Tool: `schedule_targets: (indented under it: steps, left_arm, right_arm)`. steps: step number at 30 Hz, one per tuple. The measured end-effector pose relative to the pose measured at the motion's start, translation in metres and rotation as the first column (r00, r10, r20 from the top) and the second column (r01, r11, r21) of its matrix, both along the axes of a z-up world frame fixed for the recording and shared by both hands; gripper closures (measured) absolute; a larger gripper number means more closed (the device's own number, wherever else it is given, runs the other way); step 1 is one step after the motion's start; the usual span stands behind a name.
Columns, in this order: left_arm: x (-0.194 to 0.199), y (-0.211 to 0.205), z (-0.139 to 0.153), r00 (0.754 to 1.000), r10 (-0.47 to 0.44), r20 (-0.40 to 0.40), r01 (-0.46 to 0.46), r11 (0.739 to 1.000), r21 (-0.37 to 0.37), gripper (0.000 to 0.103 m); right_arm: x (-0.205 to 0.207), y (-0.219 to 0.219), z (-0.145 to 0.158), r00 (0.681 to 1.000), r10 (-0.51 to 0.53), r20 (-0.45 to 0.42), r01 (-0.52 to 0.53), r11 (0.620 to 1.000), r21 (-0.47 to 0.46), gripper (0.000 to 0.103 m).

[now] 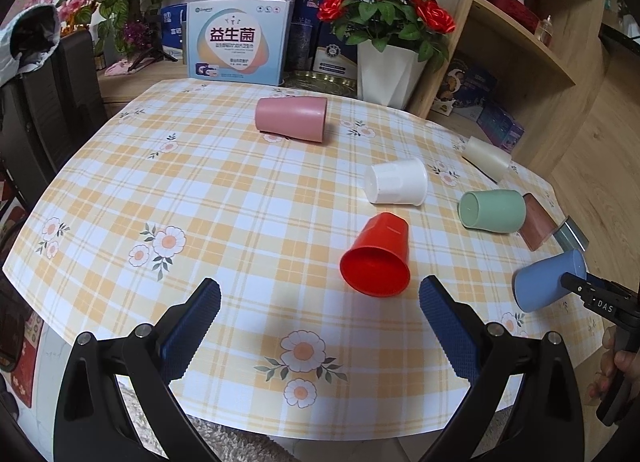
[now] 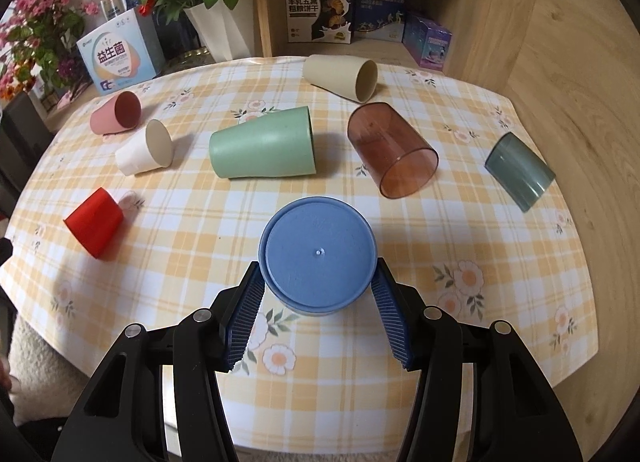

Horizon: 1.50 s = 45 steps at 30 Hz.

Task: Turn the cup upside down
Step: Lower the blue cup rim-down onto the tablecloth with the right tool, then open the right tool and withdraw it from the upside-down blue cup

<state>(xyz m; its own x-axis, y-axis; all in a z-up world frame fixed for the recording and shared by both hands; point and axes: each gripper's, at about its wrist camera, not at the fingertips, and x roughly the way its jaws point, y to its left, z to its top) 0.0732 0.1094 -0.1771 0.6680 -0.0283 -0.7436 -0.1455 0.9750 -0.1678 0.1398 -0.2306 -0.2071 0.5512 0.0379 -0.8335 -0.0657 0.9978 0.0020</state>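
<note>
Plastic, by the look of it: the blue cup (image 2: 317, 258) seems a light, stiff, smooth-walled tumbler, unlikely to crush under the pads but liable to slip or pivot if pinched only lightly. It sits between the ribbed pads of the right gripper (image 2: 318, 294), its flat base turned toward the wrist camera and its mouth pointing away. The jaws are closed against its sides near the base end, so the claw is grasping the cup. From the left wrist view the blue cup (image 1: 546, 280) appears at about 3 o'clock, tilted, close to the table (image 1: 120, 190); whether it touches the cloth I cannot tell. A grip across the widest firm band of the wall, pads opposite each other, looks the safest hold for turning it mouth-down.

The left gripper (image 1: 320, 302) is released, jaws wide apart, holding nothing, with the red cup (image 1: 378, 258) lying on its side just ahead at 1 o'clock. Further out in the right wrist view lie the green cup (image 2: 262, 148) at 11 o'clock and the brown clear cup (image 2: 390, 150) at 1 o'clock, both on their sides.
</note>
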Motion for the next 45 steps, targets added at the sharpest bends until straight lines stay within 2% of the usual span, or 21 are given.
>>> schedule_targets:
  steps: [12, 17, 21, 25, 28, 32, 34, 36, 39, 40, 45]
  left_arm:
    - [-0.001, 0.001, 0.009, 0.999, 0.033, 0.022, -0.034, 0.998, 0.061, 0.006]
    - [0.000, -0.007, 0.017, 0.999, 0.001, 0.033, -0.004, 0.996, 0.091, 0.006]
    - [-0.001, -0.015, 0.033, 0.996, -0.036, 0.079, 0.028, 0.994, 0.106, 0.006]
    - [-0.005, -0.028, 0.050, 0.987, -0.073, 0.143, 0.049, 0.985, 0.163, 0.006]
    - [-0.009, -0.034, 0.064, 0.980, -0.090, 0.180, 0.059, 0.984, 0.167, 0.006]
    - [-0.010, -0.036, 0.079, 0.980, -0.098, 0.172, 0.074, 0.987, 0.142, 0.006]
    - [-0.011, -0.039, 0.090, 0.982, -0.098, 0.164, 0.072, 0.985, 0.157, 0.006]
    - [-0.017, -0.042, 0.104, 0.976, -0.099, 0.196, 0.064, 0.982, 0.179, 0.006]
    - [-0.021, -0.047, 0.120, 0.973, -0.115, 0.202, 0.079, 0.981, 0.175, 0.006]
    - [-0.022, -0.049, 0.126, 0.972, -0.125, 0.200, 0.093, 0.982, 0.164, 0.006]
    - [-0.041, -0.060, 0.158, 0.956, -0.133, 0.261, 0.085, 0.978, 0.189, 0.006]
  right_arm:
    - [0.012, -0.001, -0.005, 1.000, -0.004, -0.002, 0.004, 1.000, 0.012, 0.051]
    - [0.012, -0.003, -0.006, 1.000, -0.017, -0.007, 0.017, 0.999, 0.035, 0.051]
    - [0.008, -0.003, 0.003, 1.000, -0.025, 0.010, 0.025, 0.999, 0.046, 0.050]
    - [0.000, -0.003, 0.018, 0.999, -0.024, 0.028, 0.022, 0.998, 0.056, 0.050]
    - [-0.007, -0.006, 0.030, 0.999, -0.022, 0.045, 0.017, 0.995, 0.100, 0.040]
    - [-0.022, -0.006, 0.055, 0.996, -0.020, 0.092, 0.009, 0.994, 0.112, 0.036]
    - [-0.032, -0.007, 0.070, 0.992, -0.027, 0.124, 0.012, 0.993, 0.122, 0.032]
    - [-0.043, -0.008, 0.086, 0.986, -0.035, 0.161, 0.014, 0.992, 0.129, 0.031]
    - [-0.056, -0.009, 0.107, 0.978, -0.046, 0.203, 0.019, 0.991, 0.133, 0.023]
    - [-0.059, -0.010, 0.112, 0.976, -0.048, 0.213, 0.020, 0.991, 0.133, 0.018]
    - [-0.082, -0.010, 0.146, 0.960, -0.057, 0.274, 0.019, 0.990, 0.140, 0.017]
